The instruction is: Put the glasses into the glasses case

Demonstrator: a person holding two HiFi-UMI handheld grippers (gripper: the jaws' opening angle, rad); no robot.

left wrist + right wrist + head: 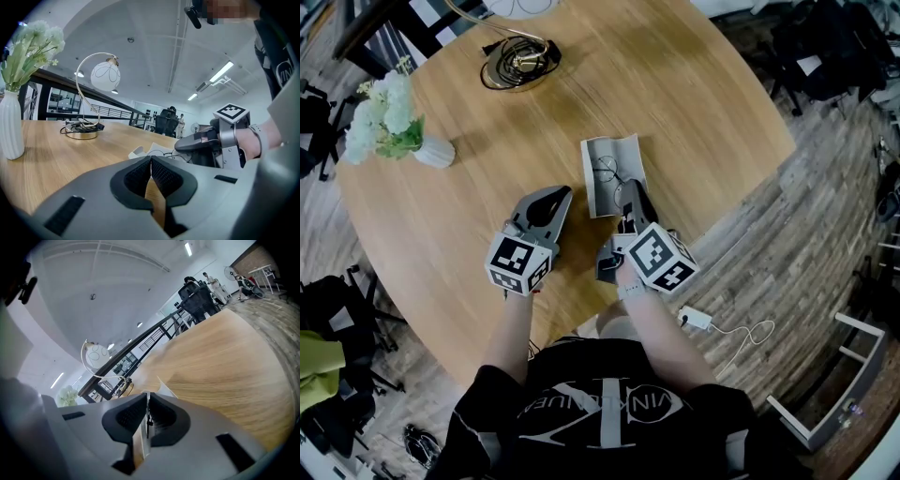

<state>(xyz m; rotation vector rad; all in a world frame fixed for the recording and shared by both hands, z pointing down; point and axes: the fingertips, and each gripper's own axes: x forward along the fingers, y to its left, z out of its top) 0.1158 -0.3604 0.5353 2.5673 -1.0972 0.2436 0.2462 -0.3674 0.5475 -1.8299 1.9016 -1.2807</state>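
An open grey glasses case [602, 192] lies flat on the round wooden table [694, 103], a little right of centre. Thin wire glasses [607, 170] rest on its inner face. My right gripper [626, 193] reaches over the case's near right corner. Its jaws are shut on a thin dark part of the glasses [148, 414], seen between the pads in the right gripper view [147, 407]. My left gripper [562, 195] lies on the table just left of the case, shut and empty [151, 162]. The left gripper view shows the case [138, 152] and the right gripper [199, 140] ahead.
A white vase of pale flowers [392, 124] stands at the table's left. A lamp's round base with coiled cable [519, 60] sits at the far edge, and its globe [105, 76] shows in the left gripper view. A white charger [695, 319] lies on the floor.
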